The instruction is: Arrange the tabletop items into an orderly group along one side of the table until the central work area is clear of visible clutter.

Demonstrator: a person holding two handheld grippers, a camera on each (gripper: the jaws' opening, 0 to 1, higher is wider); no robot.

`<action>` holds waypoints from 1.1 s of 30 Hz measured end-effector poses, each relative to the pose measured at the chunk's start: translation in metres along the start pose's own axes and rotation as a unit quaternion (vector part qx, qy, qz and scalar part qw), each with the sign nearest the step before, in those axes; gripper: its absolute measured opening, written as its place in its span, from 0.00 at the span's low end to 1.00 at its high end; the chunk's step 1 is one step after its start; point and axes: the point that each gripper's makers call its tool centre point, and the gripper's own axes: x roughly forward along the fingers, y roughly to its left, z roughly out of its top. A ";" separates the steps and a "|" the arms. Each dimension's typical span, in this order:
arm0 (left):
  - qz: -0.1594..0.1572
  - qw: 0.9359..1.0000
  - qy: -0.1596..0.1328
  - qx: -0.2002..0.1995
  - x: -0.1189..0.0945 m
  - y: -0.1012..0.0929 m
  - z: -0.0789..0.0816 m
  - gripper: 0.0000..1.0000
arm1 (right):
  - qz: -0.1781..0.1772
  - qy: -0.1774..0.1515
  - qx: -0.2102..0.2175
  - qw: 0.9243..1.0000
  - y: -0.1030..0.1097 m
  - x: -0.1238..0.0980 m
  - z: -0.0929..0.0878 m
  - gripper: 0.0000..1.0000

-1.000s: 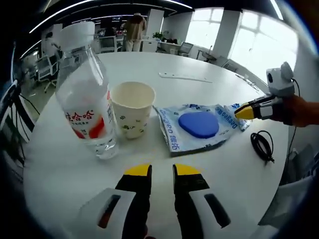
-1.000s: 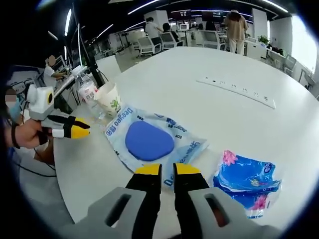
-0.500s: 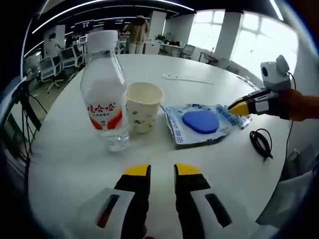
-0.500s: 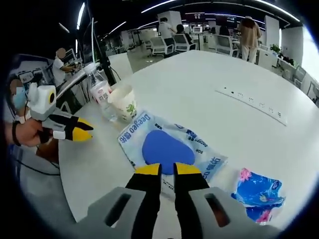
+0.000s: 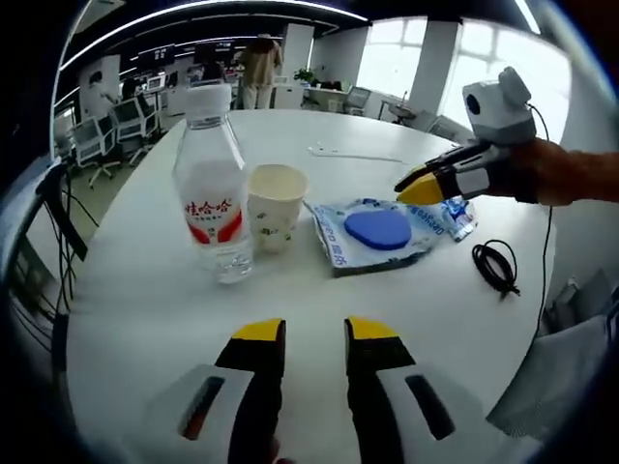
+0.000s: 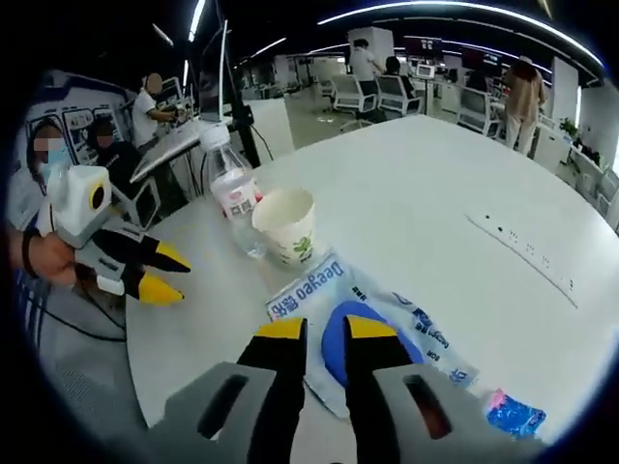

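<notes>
Water bottle (image 5: pixel 215 208), paper cup (image 5: pixel 275 206) and blue wipes pack (image 5: pixel 378 232) sit in a row on the white bench (image 5: pixel 145 319). Left tool (image 5: pixel 315 333) hovers short of them, jaws apart. Right tool (image 6: pixel 325 329) hangs over the pack's edge, jaws slightly apart, gripping nothing. A black cable (image 5: pixel 496 268) lies nearby.

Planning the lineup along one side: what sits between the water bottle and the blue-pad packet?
A paper cup, between water bottle and packet, in the left gripper view.

Clear bottle (image 5: pixel 215 201) red label; cream cup (image 5: pixel 276 204) green sprigs; blue-printed packet (image 5: pixel 379 232).
</notes>
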 end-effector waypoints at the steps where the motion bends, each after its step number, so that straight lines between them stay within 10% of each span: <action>1: -0.001 1.000 0.000 0.001 -0.001 0.000 -0.001 0.23 | 0.002 0.000 -0.004 1.000 0.003 0.001 0.002 0.14; 33: -0.021 1.000 0.001 0.013 -0.029 -0.022 -0.019 0.26 | 0.057 0.005 -0.108 0.993 0.053 0.060 0.054 0.19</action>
